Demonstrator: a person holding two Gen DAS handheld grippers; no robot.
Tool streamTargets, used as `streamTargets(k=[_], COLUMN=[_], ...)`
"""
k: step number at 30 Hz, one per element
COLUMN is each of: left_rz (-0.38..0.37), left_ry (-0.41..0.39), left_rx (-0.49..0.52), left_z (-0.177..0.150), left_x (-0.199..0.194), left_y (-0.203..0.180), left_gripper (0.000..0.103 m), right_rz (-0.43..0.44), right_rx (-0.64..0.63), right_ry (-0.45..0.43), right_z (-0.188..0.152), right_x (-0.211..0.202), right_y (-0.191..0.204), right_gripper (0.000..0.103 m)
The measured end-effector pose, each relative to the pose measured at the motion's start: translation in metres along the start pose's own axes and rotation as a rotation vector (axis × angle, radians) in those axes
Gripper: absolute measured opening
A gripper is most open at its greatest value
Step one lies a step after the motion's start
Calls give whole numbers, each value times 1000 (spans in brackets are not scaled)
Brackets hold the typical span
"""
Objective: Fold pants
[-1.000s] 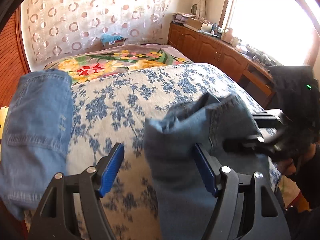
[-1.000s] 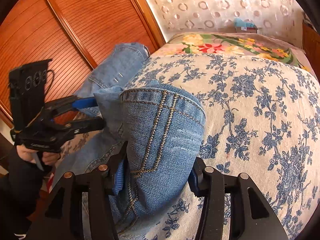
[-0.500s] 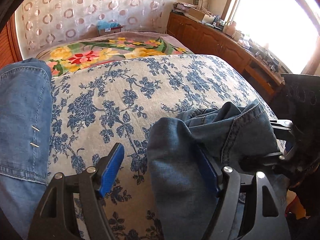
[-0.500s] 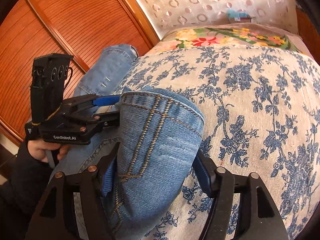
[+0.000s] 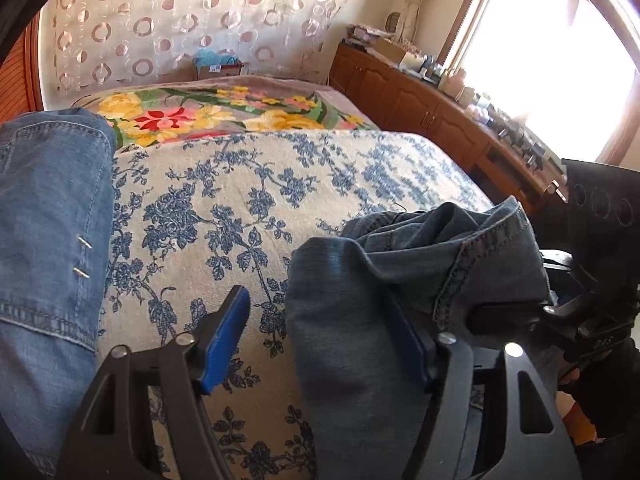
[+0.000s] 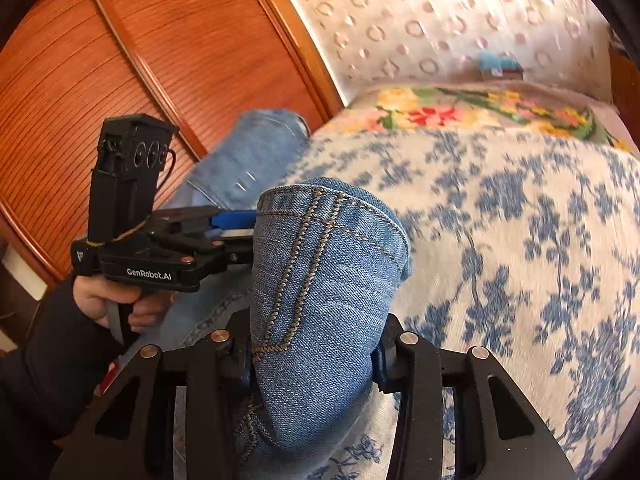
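Observation:
Blue denim pants lie on a bed with a blue-flowered cover (image 5: 248, 200). One part of the pants (image 5: 48, 208) lies flat at the left. A bunched fold (image 5: 352, 320) rises between the grippers. My left gripper (image 5: 320, 332) is open, with the fold resting against its right pad and a gap at its left pad (image 5: 228, 328). My right gripper (image 6: 312, 364) is shut on the pants' stitched fold (image 6: 320, 280), held above the bed. The left gripper also shows in the right wrist view (image 6: 224, 224), touching the same fold from the left.
A wooden panelled wall (image 6: 120, 60) runs along the bed's left side. A flowered blanket (image 5: 216, 108) covers the far end. A wooden cabinet (image 5: 432, 116) with clutter stands under the bright window on the right. A small box (image 5: 218, 66) sits by the curtain.
Both grippers have carried the denim fold further across the bed toward its far end. The flat part of the pants now sits closer at the left. The right grip is unchanged.

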State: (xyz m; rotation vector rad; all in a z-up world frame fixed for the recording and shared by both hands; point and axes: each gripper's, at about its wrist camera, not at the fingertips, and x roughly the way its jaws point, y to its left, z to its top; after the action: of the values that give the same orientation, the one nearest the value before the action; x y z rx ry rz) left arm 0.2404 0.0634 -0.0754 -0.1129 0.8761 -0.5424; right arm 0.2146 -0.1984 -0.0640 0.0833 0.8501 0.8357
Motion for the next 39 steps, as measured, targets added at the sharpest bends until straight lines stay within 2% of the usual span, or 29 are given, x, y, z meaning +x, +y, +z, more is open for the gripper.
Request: streamTargets(k=[4, 9, 17, 22, 26, 31, 34, 39], left_rz=[4, 28, 149, 225, 293, 441, 489, 525], left_ry=[-56, -178, -373, -470, -541, -521, -495, -377], left_rx=[-28, -80, -118, -131, -128, -127, -143, -199], left_z=[1, 3, 13, 20, 26, 40, 46, 64], left_x=[-24, -75, -174, -231, -272, -284, -275, -222], left_y=[5, 17, 44, 62, 75, 104, 128, 187], left_gripper=[58, 58, 56, 56, 56, 56, 56, 57], right_rz=[15, 38, 83, 137, 213, 337, 384, 406], right_rx=[-35, -132, -342, -411, -444, -395, -360, -300], right_ry=[-9, -19, -78, -112, -154, -174, -171, -171], right_z=[17, 53, 115, 147, 176, 208, 221, 232], right_x=[-1, -1, 5, 14, 17, 45, 80, 133], right_y=[14, 53, 143, 188, 219, 233, 231, 204], right_gripper=[39, 38, 37, 37, 37, 37, 37, 37])
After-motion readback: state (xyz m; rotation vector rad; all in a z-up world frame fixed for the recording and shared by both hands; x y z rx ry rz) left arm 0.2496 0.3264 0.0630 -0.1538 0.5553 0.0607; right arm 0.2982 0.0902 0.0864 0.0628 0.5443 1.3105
